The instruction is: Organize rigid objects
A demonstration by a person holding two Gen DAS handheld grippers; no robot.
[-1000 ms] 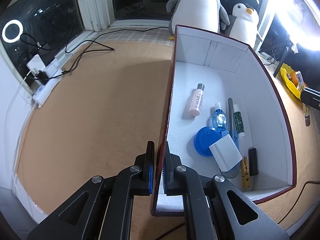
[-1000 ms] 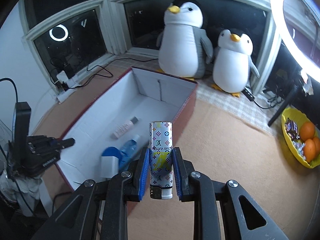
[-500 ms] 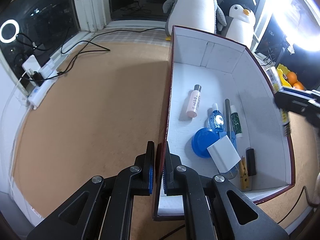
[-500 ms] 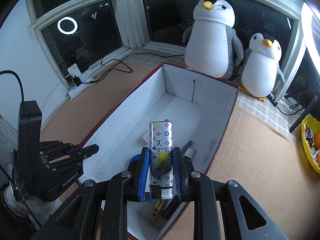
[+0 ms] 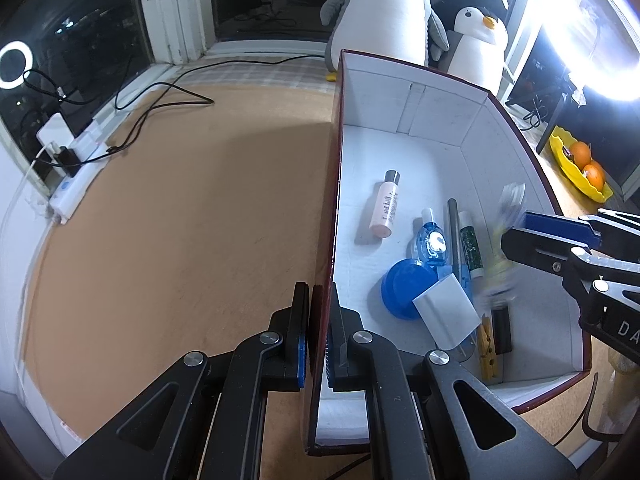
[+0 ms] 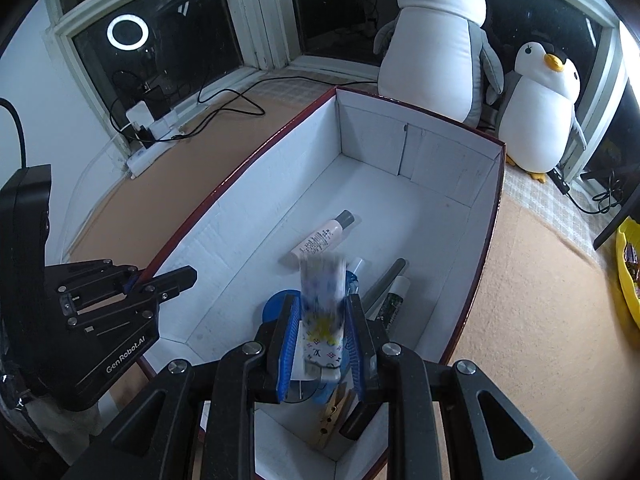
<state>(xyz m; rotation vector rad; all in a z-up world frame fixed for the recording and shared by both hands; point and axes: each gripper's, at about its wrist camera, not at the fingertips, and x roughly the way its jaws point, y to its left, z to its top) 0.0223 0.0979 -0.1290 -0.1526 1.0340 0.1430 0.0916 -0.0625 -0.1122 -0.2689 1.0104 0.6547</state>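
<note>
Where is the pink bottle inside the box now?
In the left wrist view, the pink bottle lies on the box floor, nearer the left wall, beside the blue dispenser.

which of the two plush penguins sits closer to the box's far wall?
The bigger penguin: it stands right behind the far wall of the box, near its left corner. The smaller penguin sits off past the box's right corner.

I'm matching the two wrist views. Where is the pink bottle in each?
Left wrist: pink bottle lies on the box floor, centre-right of the picture, left of the blue dispenser.
Right wrist: pink bottle lies mid-picture, just beyond the blurred lighter.
Shared landmark: the big penguin behind the box.
</note>
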